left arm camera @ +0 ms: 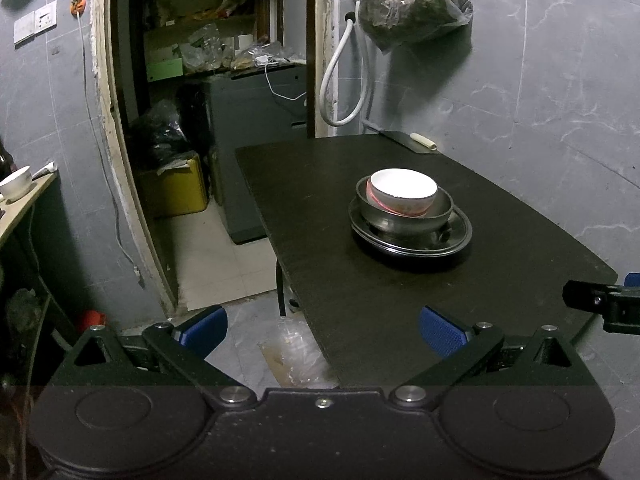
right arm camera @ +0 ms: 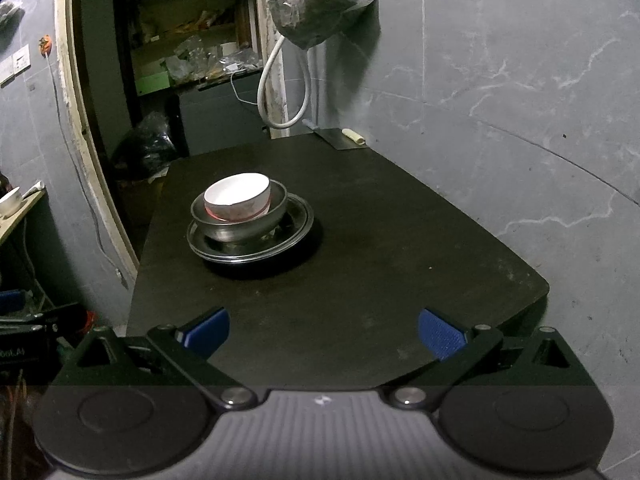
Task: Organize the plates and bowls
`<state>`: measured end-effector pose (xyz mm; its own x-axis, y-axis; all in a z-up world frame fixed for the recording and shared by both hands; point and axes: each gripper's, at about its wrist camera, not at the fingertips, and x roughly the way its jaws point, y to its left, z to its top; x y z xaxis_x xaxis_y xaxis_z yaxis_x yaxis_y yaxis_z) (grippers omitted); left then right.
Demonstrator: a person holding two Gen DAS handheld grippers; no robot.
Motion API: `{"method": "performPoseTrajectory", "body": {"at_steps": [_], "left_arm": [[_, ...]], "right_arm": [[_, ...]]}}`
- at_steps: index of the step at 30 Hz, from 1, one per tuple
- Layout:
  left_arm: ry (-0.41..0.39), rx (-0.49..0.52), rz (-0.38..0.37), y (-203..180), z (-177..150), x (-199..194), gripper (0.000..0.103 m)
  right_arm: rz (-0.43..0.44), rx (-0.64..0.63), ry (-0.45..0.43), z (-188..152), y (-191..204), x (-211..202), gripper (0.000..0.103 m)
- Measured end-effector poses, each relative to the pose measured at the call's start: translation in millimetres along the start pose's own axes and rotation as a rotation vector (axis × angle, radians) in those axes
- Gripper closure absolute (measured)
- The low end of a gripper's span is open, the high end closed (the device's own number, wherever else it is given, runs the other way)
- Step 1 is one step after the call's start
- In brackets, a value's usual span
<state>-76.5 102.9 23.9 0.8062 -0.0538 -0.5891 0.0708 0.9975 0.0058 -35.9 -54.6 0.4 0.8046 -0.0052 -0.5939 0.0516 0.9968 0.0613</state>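
A white bowl [left arm camera: 402, 192] with a red band sits inside a steel bowl [left arm camera: 404, 216], which rests on stacked steel plates [left arm camera: 456, 236] on a dark table [left arm camera: 320, 208]. The same stack shows in the right wrist view: white bowl [right arm camera: 238, 198], steel bowl [right arm camera: 240, 226], plates [right arm camera: 296, 220]. My left gripper [left arm camera: 322, 330] is open and empty, held back near the table's front left edge. My right gripper [right arm camera: 324, 334] is open and empty above the table's front edge [right arm camera: 360, 280]. The right gripper's side also shows in the left wrist view [left arm camera: 604, 304].
A cleaver with a pale handle [left arm camera: 416, 142] lies at the table's far corner. A hose [left arm camera: 340, 76] and a filled plastic bag [left arm camera: 412, 0] hang on the wall. A doorway to a cluttered storeroom opens at left, with a yellow box [left arm camera: 176, 188] and a shelf with a cup [left arm camera: 16, 184].
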Motion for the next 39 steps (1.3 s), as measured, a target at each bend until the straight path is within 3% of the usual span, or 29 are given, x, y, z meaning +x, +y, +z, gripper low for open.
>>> {"method": "performPoseTrajectory", "body": {"at_steps": [39], "left_arm": [[-0.002, -0.010, 0.009, 6.9, -0.5, 1.8, 0.001]], "right_arm": [[0.002, 0.002, 0.002, 1.1, 6.3, -0.6, 0.000]]}}
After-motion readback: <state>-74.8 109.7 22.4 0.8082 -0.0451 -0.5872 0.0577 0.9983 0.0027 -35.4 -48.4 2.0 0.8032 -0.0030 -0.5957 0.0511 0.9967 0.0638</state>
